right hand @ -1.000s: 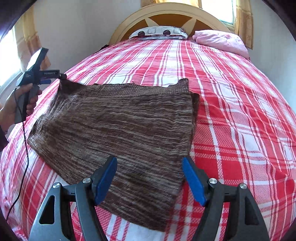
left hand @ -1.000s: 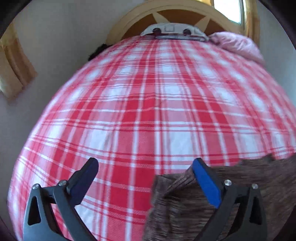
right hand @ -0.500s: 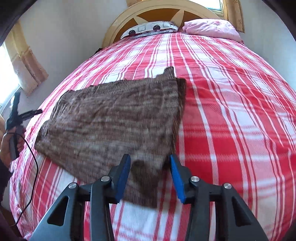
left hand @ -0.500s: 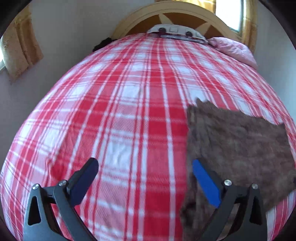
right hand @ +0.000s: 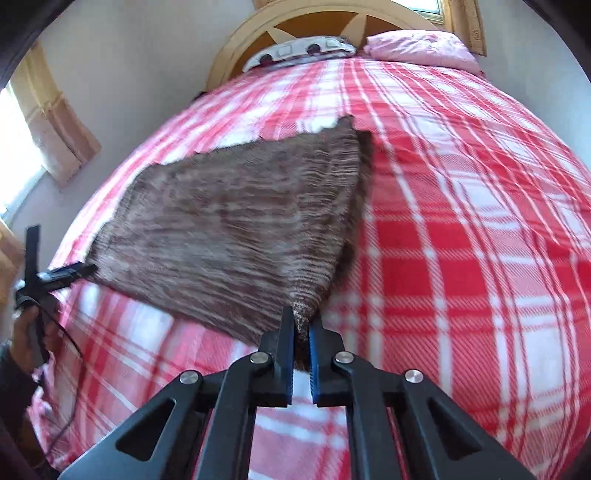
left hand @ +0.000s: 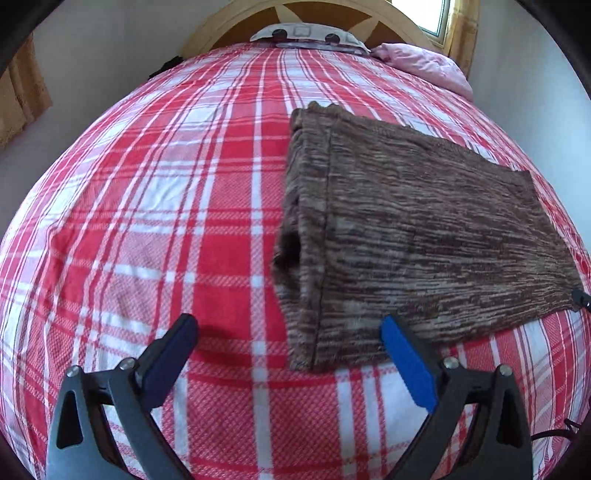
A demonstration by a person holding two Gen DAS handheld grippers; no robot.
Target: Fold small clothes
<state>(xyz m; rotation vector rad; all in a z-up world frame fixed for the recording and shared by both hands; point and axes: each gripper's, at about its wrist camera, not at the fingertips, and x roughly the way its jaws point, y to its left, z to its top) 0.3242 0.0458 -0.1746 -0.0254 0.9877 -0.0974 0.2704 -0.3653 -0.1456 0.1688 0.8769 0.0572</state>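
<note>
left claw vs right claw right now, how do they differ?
1. The left claw is wide open; the right claw is shut.
2. The left claw holds nothing, though the near left corner of the brown knit garment lies between its fingers; the right claw pinches the garment's near right corner.
3. The left claw sits mostly over the red plaid bedspread; the right claw has its corner pulled taut.
Both have black arms, blue pads and point toward the headboard.
</note>
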